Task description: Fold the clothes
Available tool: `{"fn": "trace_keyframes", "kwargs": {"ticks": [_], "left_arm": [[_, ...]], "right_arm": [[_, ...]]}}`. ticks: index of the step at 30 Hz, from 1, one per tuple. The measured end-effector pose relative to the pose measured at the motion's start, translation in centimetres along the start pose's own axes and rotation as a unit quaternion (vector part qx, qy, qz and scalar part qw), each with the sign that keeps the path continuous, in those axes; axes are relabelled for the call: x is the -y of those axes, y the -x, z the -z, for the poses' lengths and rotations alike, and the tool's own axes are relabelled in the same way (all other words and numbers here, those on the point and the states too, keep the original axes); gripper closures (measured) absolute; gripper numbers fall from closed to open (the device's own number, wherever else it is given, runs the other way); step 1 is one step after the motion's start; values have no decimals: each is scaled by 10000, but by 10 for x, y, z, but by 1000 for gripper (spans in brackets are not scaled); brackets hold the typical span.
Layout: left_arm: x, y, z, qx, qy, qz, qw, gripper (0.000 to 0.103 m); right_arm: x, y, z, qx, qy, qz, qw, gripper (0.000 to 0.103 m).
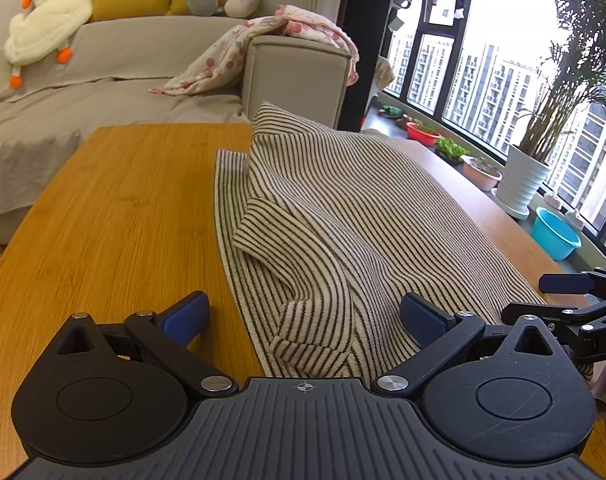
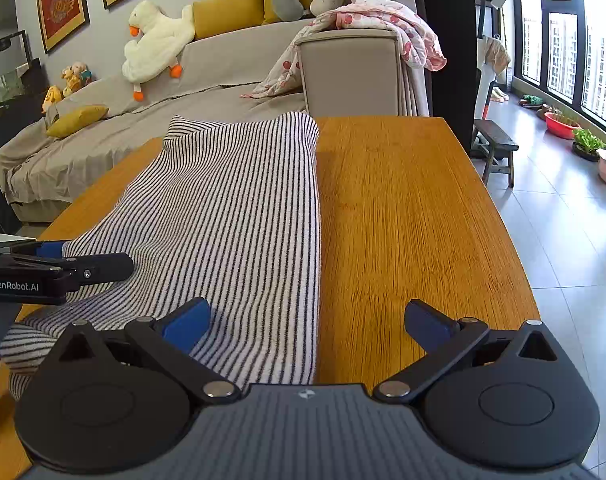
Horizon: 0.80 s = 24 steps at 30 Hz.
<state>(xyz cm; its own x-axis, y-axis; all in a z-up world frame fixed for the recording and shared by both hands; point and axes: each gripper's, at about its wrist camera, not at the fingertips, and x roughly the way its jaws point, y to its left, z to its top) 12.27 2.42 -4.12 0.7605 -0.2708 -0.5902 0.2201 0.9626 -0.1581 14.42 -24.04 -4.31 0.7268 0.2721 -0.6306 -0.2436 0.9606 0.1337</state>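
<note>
A striped garment is spread along the wooden bench; it is partly folded, with a sleeve laid back over its body and rumpled folds seen at the near end; in the right wrist view its straight edge runs down the middle of the bench, with bare wood to the right. The left hand-held gripper is held low over the near end of the garment; its blue-padded fingers are spread wide apart, with nothing between them; one pad is seen over bare wood and the other over the striped cloth. The right hand-held gripper is likewise wide apart and empty, straddling the garment's straight edge; its left pad is over cloth and its right pad over wood. Beyond the bench a grey sofa is seen, carrying a plush goose, yellow cushions and a floral blanket draped over the armrest; potted plants and a blue basin are lined up by the window.
</note>
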Motion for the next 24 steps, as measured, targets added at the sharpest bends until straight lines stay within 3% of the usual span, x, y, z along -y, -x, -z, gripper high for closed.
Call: {"fn": "trace_keyframes", "kwargs": {"ticks": [24], "left_arm": [[0,0,-1,-1,-1,0,10000,0]], "right_arm": [[2,-2,1,-74,63,-160,9998,0]]}}
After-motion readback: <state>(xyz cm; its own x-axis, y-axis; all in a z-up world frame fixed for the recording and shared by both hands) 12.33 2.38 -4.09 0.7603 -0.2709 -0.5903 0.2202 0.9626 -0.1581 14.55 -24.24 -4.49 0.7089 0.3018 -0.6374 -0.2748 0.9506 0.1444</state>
